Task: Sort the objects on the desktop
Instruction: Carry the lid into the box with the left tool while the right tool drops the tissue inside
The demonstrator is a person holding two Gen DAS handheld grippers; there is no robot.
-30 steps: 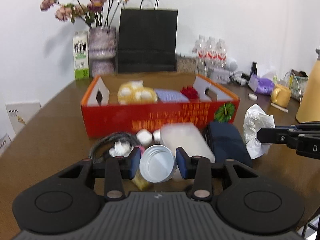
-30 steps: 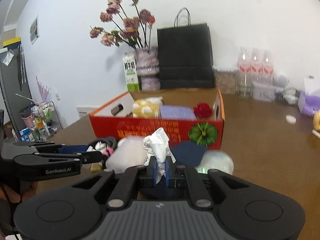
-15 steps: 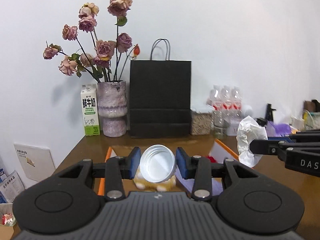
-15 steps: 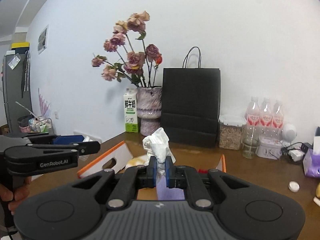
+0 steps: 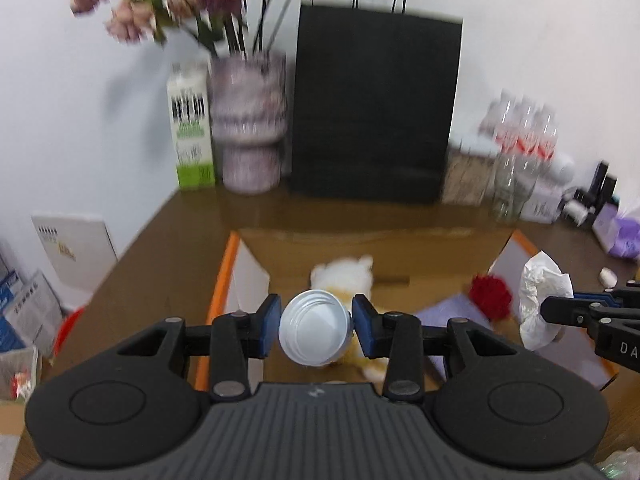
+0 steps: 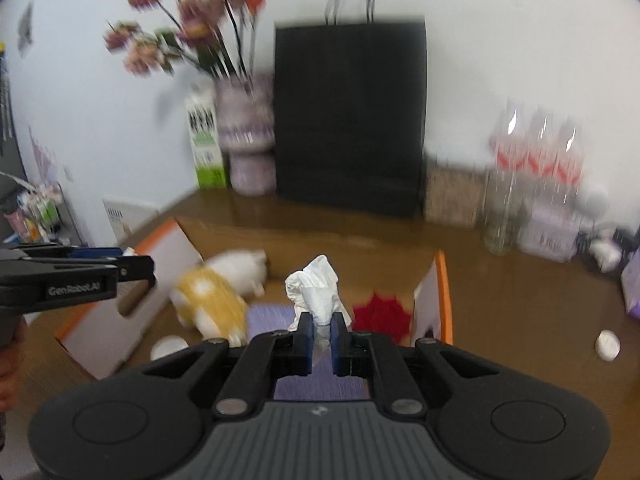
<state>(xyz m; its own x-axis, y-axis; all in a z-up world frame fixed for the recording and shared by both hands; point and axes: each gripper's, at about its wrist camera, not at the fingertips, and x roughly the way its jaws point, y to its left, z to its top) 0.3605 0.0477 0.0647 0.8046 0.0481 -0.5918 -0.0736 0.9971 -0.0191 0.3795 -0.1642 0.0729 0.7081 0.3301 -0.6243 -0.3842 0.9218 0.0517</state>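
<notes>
My left gripper (image 5: pixel 315 331) clamps a white lid (image 5: pixel 314 334), my right gripper (image 6: pixel 320 338) a crumpled tissue (image 6: pixel 316 294); I should release both low inside the box (image 6: pixel 445 300).

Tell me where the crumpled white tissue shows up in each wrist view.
Left wrist: crumpled white tissue at the right edge, clamped in the right gripper.
Right wrist: tissue centre frame, pinched in that gripper.
Shared landmark: black paper bag against the wall.

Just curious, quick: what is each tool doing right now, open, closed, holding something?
Left tool: closed on a white jar.
Right tool: closed on a crumpled tissue.
</notes>
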